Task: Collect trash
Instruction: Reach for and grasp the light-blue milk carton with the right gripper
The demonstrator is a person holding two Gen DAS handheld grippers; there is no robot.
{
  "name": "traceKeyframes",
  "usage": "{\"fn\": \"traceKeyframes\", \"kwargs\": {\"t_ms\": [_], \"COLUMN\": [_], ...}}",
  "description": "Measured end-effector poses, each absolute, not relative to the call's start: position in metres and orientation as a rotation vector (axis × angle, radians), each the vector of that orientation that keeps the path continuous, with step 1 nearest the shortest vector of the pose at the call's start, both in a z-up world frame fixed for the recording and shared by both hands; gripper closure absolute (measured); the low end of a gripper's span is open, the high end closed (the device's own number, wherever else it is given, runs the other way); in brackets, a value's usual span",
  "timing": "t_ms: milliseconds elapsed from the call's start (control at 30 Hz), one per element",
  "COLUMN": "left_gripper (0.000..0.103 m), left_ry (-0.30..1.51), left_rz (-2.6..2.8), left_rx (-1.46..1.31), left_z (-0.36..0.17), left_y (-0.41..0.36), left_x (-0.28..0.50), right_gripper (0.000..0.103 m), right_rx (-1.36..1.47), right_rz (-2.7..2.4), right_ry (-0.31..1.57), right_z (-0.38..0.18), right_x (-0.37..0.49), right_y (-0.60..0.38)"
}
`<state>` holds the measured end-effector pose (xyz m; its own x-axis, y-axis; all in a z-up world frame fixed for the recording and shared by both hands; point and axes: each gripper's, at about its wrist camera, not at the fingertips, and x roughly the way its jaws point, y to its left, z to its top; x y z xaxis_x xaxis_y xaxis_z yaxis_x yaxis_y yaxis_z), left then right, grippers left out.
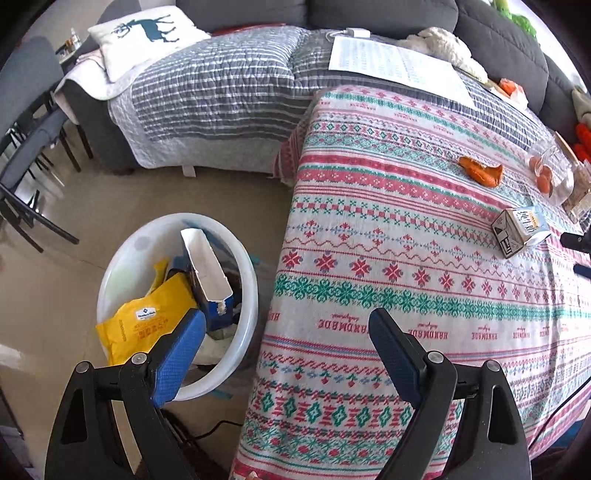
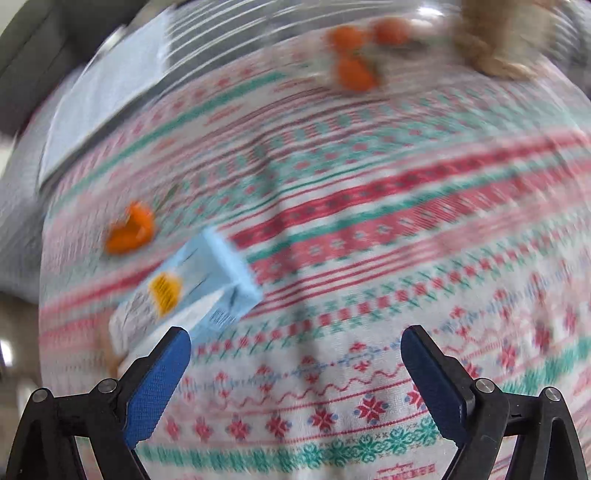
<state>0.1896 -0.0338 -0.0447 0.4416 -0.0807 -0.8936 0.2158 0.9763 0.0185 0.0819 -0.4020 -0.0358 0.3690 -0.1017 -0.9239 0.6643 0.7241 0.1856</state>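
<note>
A white round bin (image 1: 125, 254) stands on the floor left of the table and holds a yellow bag (image 1: 144, 325) and an open white-and-blue box (image 1: 207, 269). My left gripper (image 1: 286, 325) is open and empty, over the table's left edge next to the bin. On the patterned tablecloth (image 1: 406, 258) lie a small carton (image 1: 519, 230) and an orange peel (image 1: 482, 171). In the blurred right wrist view, my right gripper (image 2: 295, 343) is open and empty above the cloth; the light-blue carton (image 2: 192, 291) lies just past its left finger, the orange peel (image 2: 131, 229) beyond it.
A clear container with orange fruit (image 1: 550, 175) stands at the table's right side. A sheet of paper (image 1: 399, 66) lies at the far end. A sofa with a striped quilt (image 1: 214, 92) and a deer pillow (image 1: 147, 33) is behind. Dark chairs (image 1: 26, 147) stand at left.
</note>
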Motion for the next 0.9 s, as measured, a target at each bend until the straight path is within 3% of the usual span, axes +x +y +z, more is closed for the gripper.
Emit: {"fn": "traceKeyframes", "kwargs": {"t_ms": [133, 333, 733, 900], "left_gripper": [0.011, 0.011, 0.011, 0.011], "left_ry": [1.063, 1.074, 1.069, 1.081], "left_rz": [-0.189, -0.186, -0.224, -0.222], "left_rx": [0.176, 0.153, 0.086, 0.087], "left_z": [-0.037, -0.036, -0.024, -0.026], "left_y": [-0.027, -0.006, 0.009, 0.018], "left_x": [0.187, 0.182, 0.178, 0.176], "right_gripper": [0.007, 0.007, 0.014, 0.001], "right_rx": [0.238, -0.031, -0.057, 0.229], "right_rz": [-0.457, -0.268, -0.11, -0.158], "right_ry": [1.188, 1.198, 1.238, 1.248], "right_z": [-0.034, -0.052, -0.067, -0.05], "right_x": [0.107, 0.142, 0.196, 0.196], "right_y": [-0.372, -0.351, -0.336, -0.351]}}
